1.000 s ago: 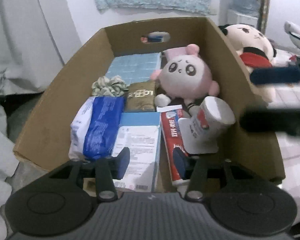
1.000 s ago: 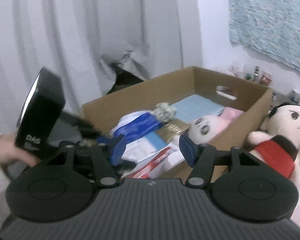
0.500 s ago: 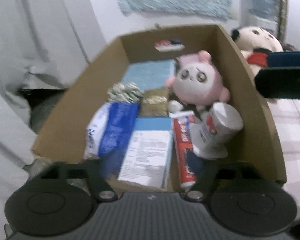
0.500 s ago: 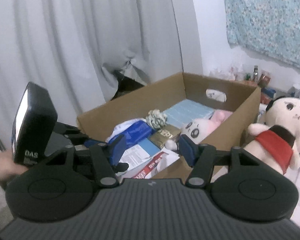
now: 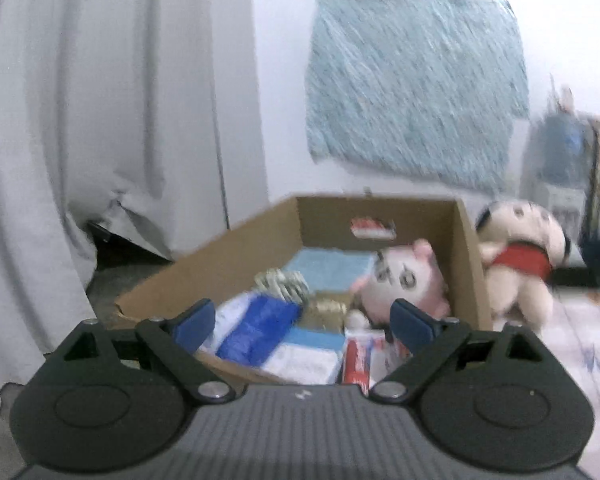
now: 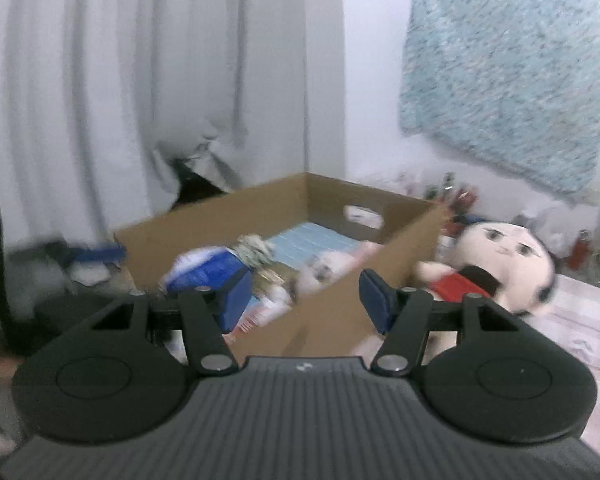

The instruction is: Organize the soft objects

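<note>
Cardboard box (image 5: 470,264) holding pink plush (image 5: 404,280): ahead of left tongs (image 5: 302,318), jaws opening, empty; right tongs (image 6: 302,294) parted, empty.

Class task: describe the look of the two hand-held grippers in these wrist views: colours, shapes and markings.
Both the left hand-held gripper and the right hand-held gripper have blue pads on black angular fingers with silver pivot screws, two round black discs, and a ribbed grey body bearing a small white mark.

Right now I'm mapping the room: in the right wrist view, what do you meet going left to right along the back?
White curtain → cardboard box → big doll with the red collar, with the pale blue cloth hanging on the wall above it.
</note>
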